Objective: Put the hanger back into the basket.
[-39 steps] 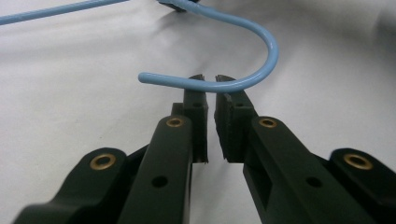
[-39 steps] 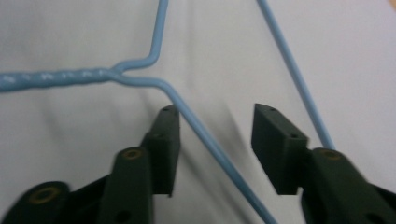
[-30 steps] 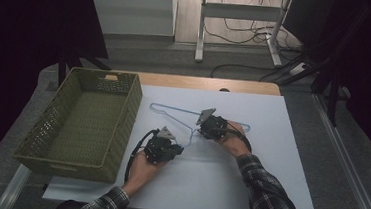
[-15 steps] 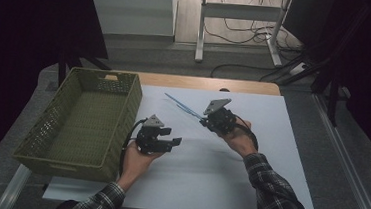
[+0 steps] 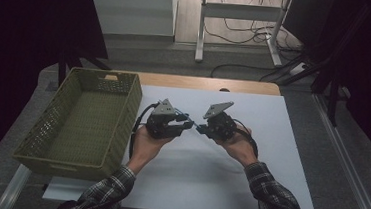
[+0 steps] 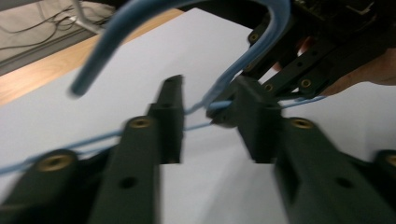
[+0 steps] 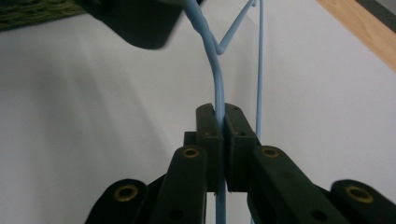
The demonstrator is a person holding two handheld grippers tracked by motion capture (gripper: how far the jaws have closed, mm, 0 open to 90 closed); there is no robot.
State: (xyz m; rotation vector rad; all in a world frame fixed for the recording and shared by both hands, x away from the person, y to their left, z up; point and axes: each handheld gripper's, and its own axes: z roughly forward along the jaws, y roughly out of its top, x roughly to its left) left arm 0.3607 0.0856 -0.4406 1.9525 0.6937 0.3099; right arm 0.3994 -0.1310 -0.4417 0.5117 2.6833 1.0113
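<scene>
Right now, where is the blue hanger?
The blue hanger is off the white table, between the two grippers, right of the green basket. The right gripper pinches its wire.

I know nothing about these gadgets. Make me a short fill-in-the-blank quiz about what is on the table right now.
1. The right gripper has its jaws shut on a thin blue wire ____.
2. The basket on the table is ____ in colour.
3. The left gripper has its jaws ____ around the hanger's wire.

Missing words: hanger; green; open
</scene>
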